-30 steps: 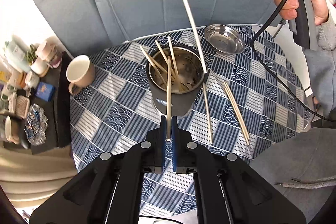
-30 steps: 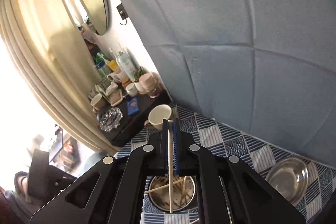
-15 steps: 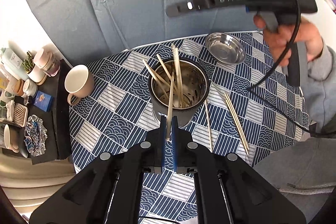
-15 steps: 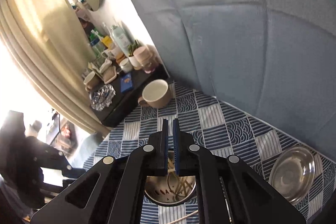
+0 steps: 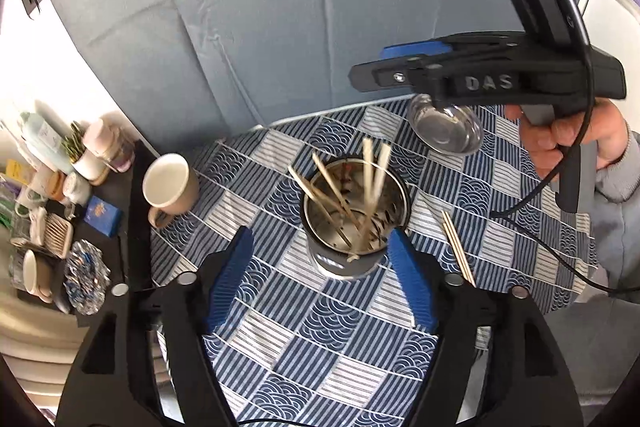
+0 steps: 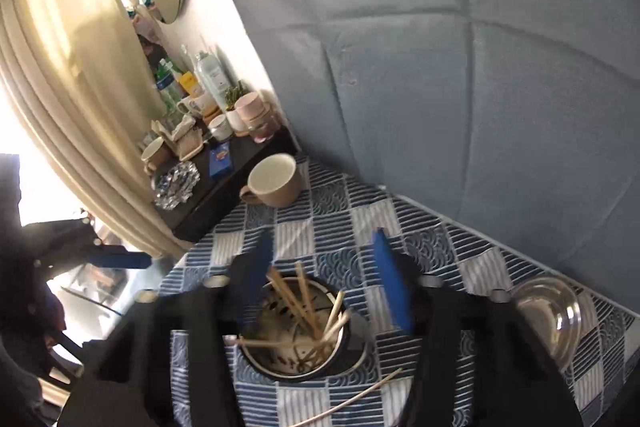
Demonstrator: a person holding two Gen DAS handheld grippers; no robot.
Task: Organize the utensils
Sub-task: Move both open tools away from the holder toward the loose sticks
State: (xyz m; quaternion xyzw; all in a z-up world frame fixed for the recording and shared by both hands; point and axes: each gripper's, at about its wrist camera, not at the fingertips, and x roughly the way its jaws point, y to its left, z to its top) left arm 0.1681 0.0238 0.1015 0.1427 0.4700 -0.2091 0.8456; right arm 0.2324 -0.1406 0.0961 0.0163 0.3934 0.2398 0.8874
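Steel holder (image 5: 356,223) stands on the patterned cloth (image 5: 320,327), wooden chopsticks (image 5: 340,199) leaning inside it. Left gripper (image 5: 320,279) is spread wide just in front of the holder; right gripper (image 6: 324,279) hangs above it, also spread, both empty. Loose chopsticks (image 5: 458,247) lie right of the holder.

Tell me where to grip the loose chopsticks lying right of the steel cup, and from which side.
Grip the loose chopsticks near mid-length, coming straight down from above. They lie flat on the tablecloth as a close, nearly parallel pair, so set the fingers across their width. The steel cup stands apart to their left; approaching from the right looks safest.
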